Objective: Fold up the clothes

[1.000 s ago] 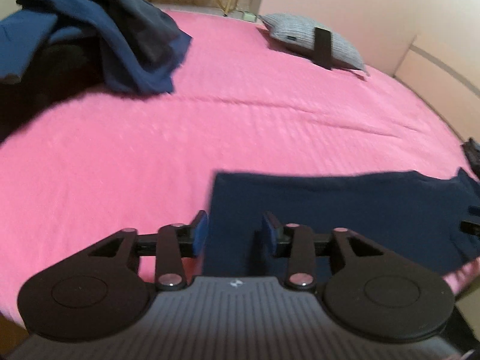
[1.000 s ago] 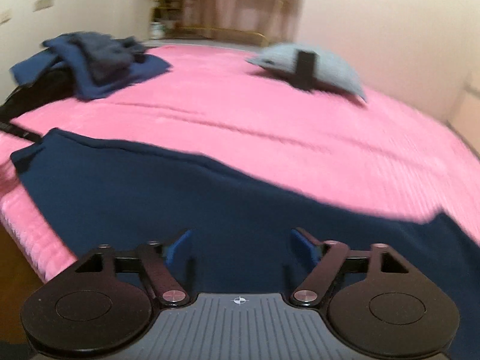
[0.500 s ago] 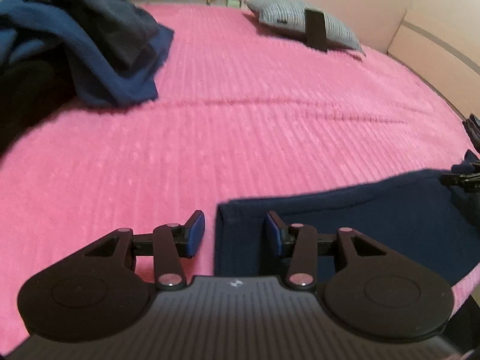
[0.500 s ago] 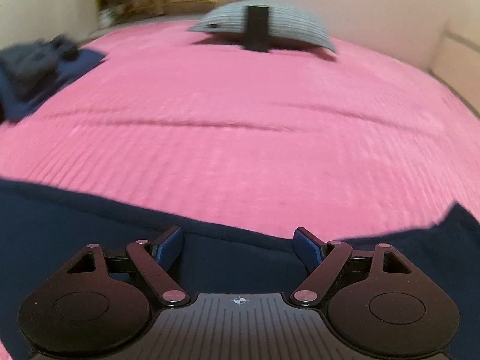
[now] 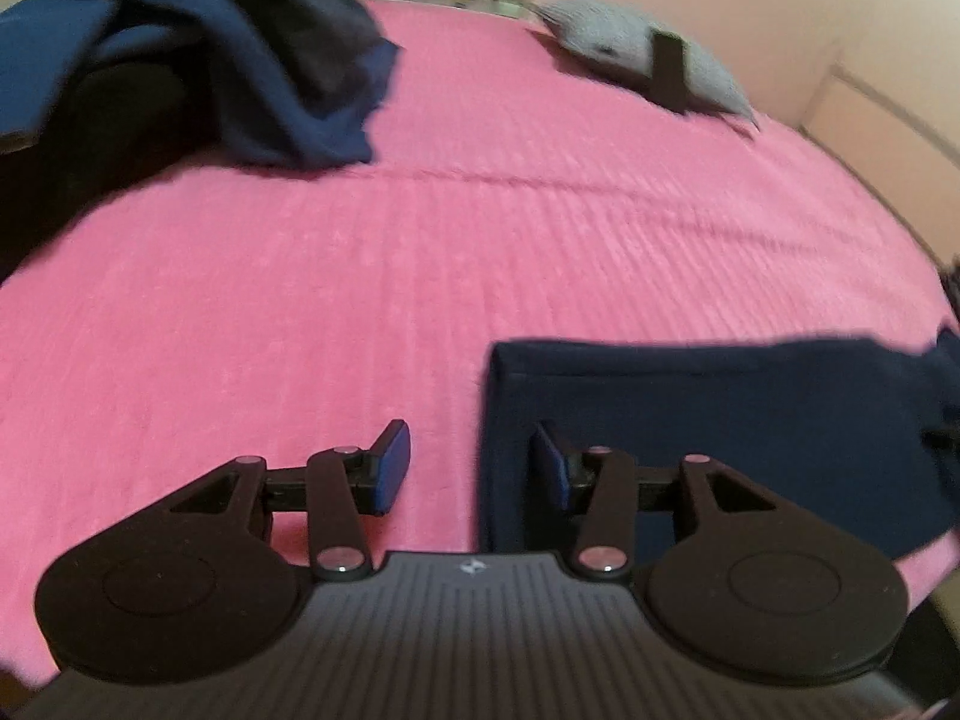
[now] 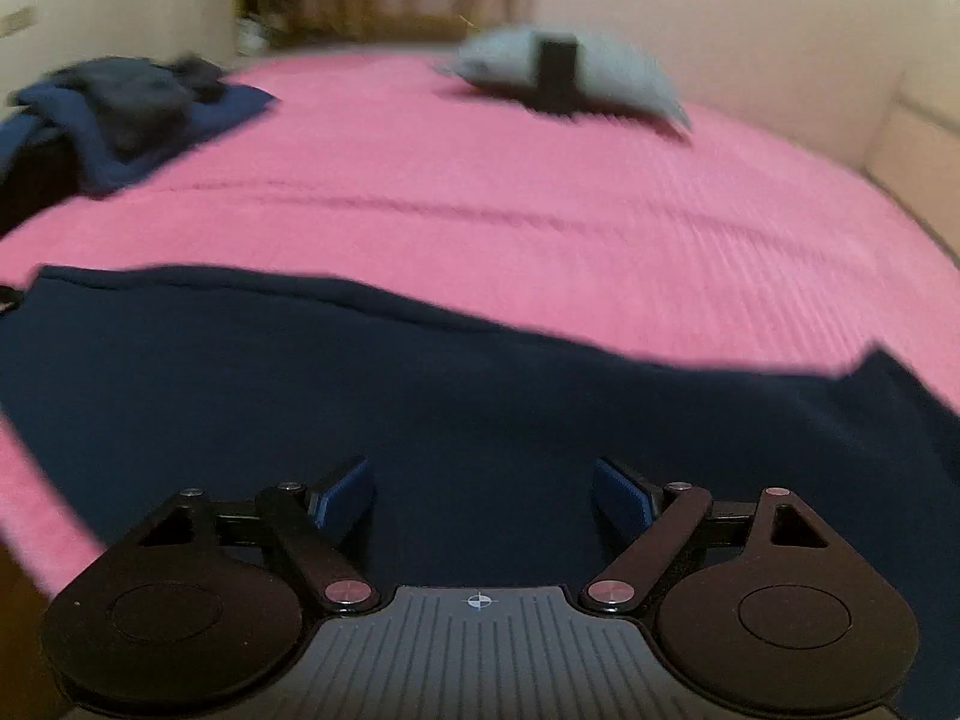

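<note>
A dark navy garment point(image 5: 708, 414) lies flat on the pink bed point(image 5: 360, 276) near its front edge; it also fills the lower right wrist view point(image 6: 420, 396). My left gripper point(image 5: 471, 468) is open and empty, straddling the garment's left edge, its right pad over the cloth. My right gripper point(image 6: 480, 495) is open and empty, just above the middle of the garment.
A heap of dark blue clothes point(image 5: 228, 66) lies at the bed's far left, also in the right wrist view point(image 6: 126, 108). A grey pillow with a black strap point(image 5: 648, 66) lies at the far side, and shows in the right wrist view point(image 6: 570, 75). Beige walls surround the bed.
My left gripper has shifted left, so the garment's left edge now lies between its fingers. My right gripper has pulled back and turned left over the garment. Both stayed open.
</note>
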